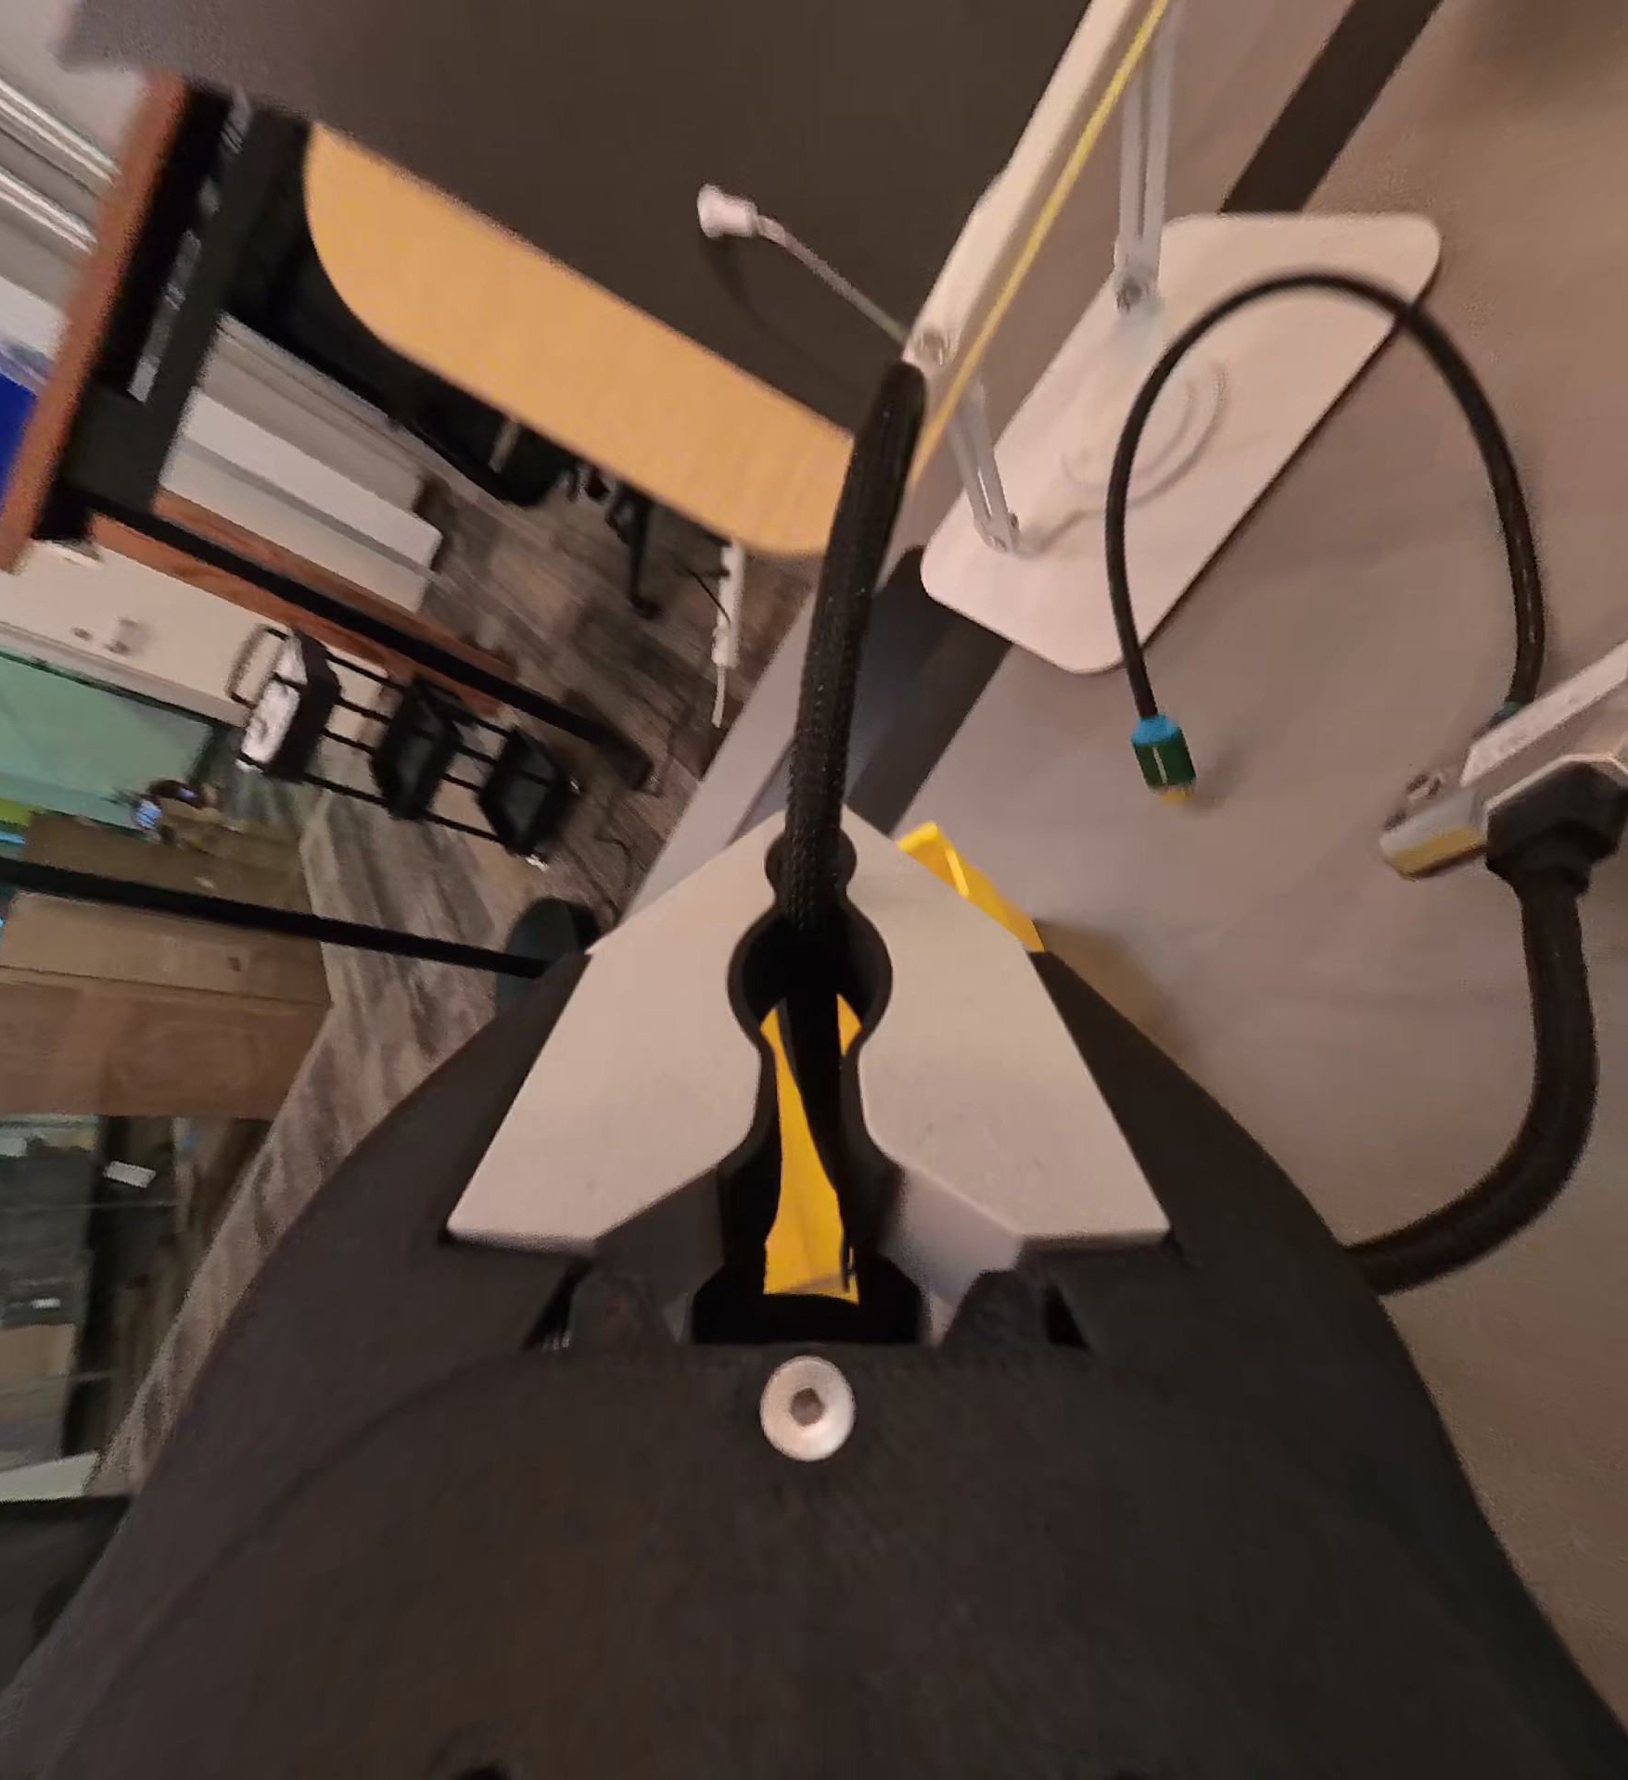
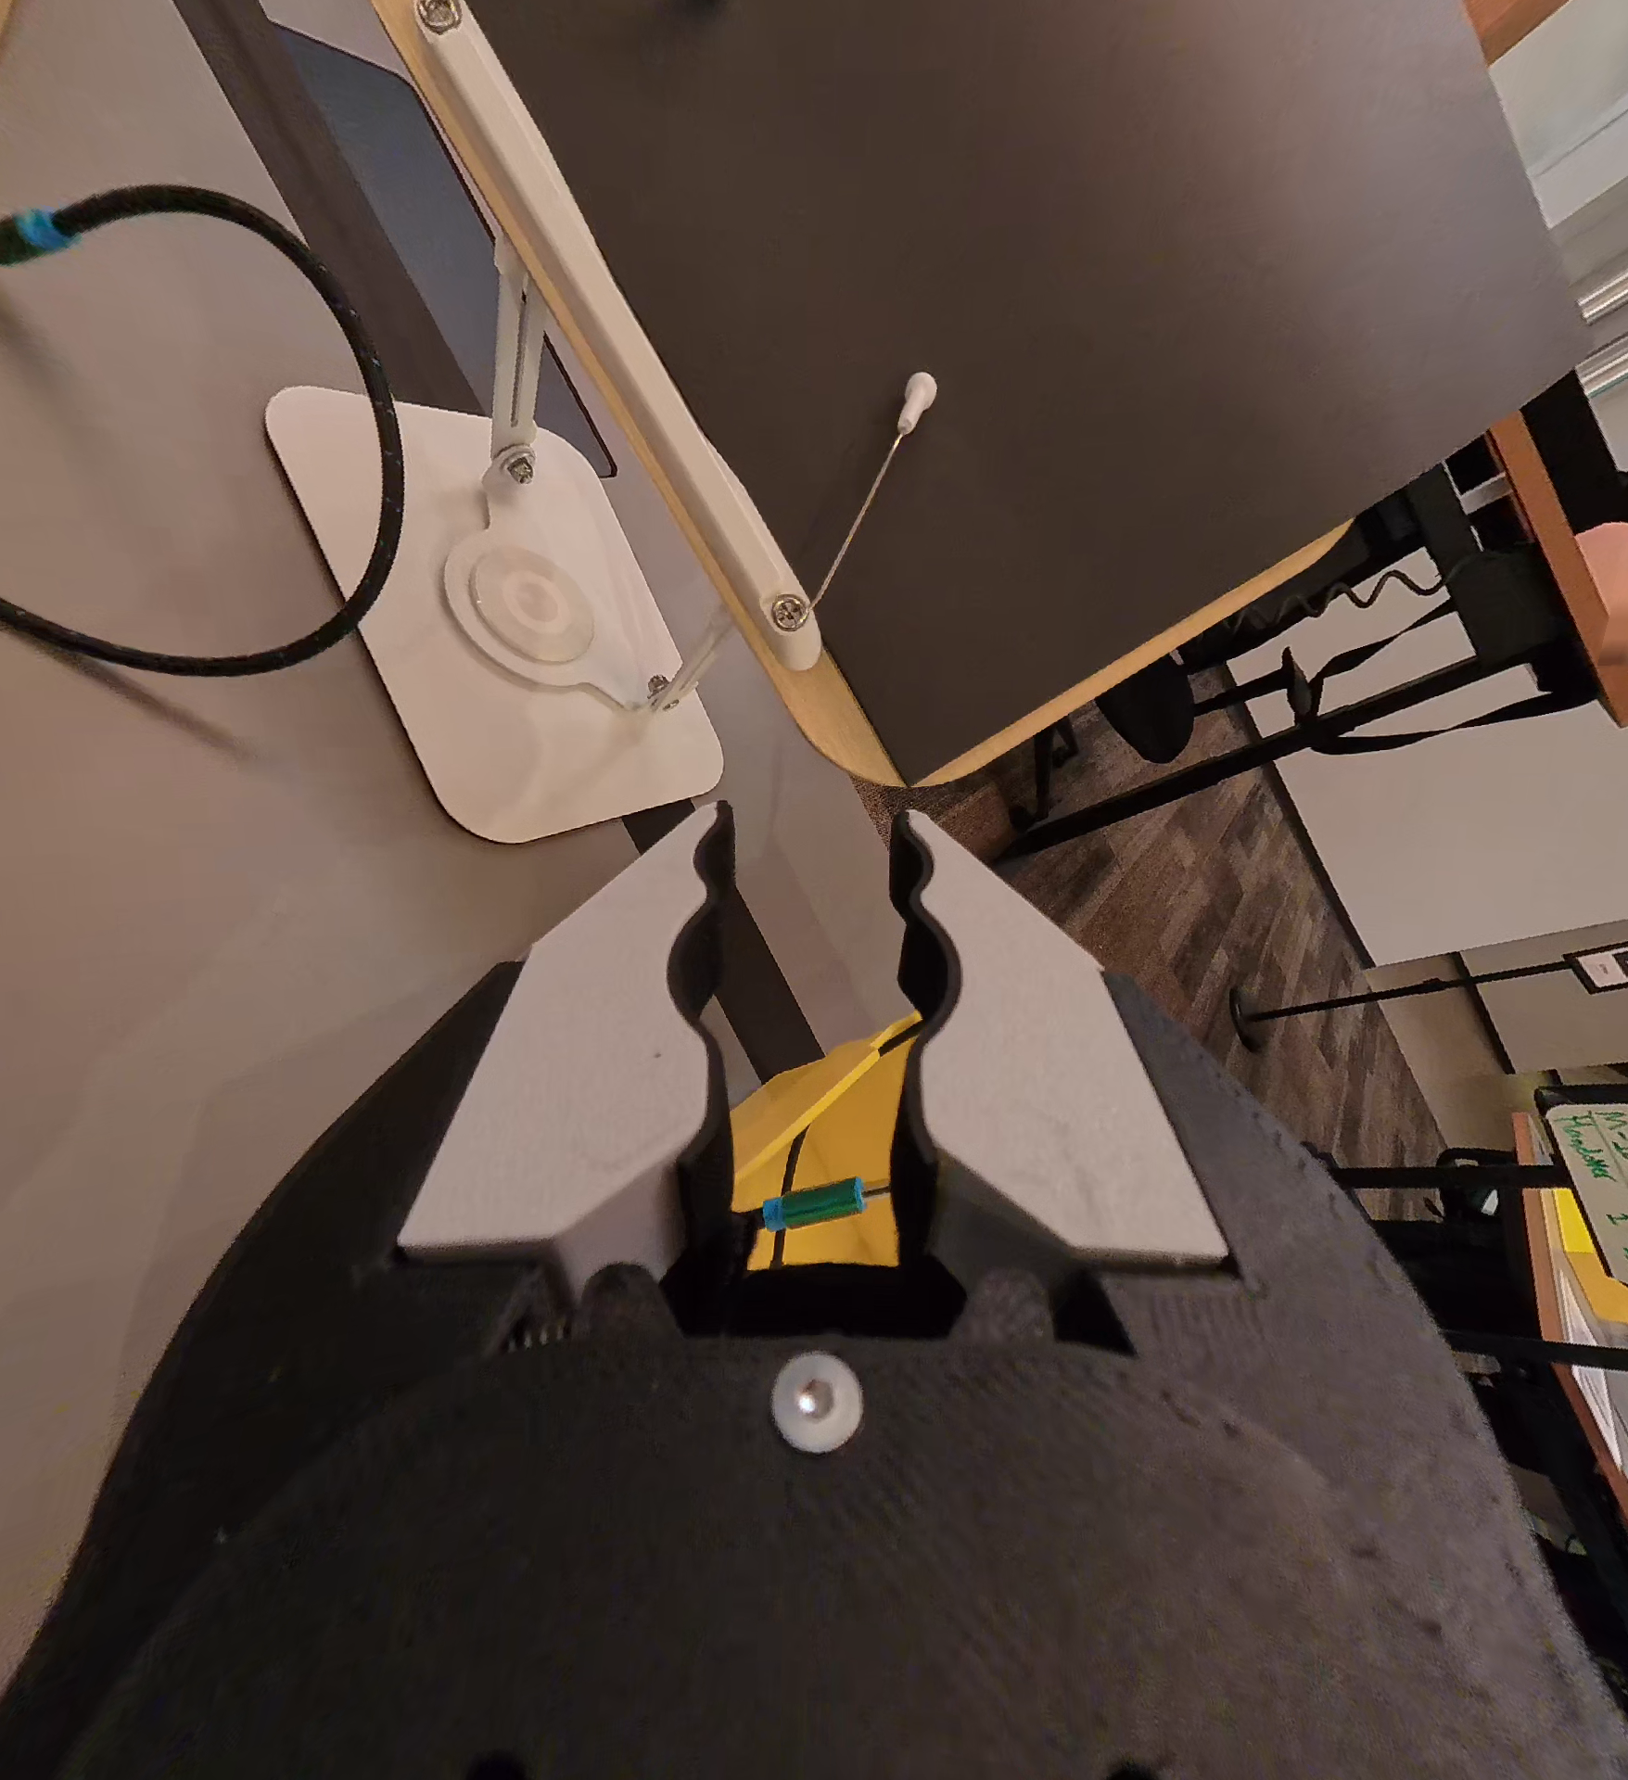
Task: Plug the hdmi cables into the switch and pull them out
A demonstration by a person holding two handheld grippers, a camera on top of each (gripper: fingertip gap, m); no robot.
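In the left wrist view my left gripper (image 1: 810, 852) is shut on a black braided cable (image 1: 844, 616). The cable runs out through the notch at the fingertips and rises ahead. The silver switch (image 1: 1561, 732) lies at the right on the grey table (image 1: 1321, 963), with a thick black cable (image 1: 1552, 1040) plugged into it. A thin black cable ends in a free green and blue plug (image 1: 1167, 761) beside the switch. In the right wrist view my right gripper (image 2: 810, 838) is open, with nothing between its fingertips. Far back in the gap a green and blue plug (image 2: 815, 1214) shows on a yellow piece (image 2: 820, 1108) below.
A white lamp base (image 1: 1176, 433) with a slanted white arm stands on the table; it also shows in the right wrist view (image 2: 492, 616). A thin black cable (image 2: 348, 385) loops over it. A dark table with a wooden edge (image 2: 1080, 337) lies beyond, then floor and furniture. Across from one pair of fingers to the other is roughly 40 cm.
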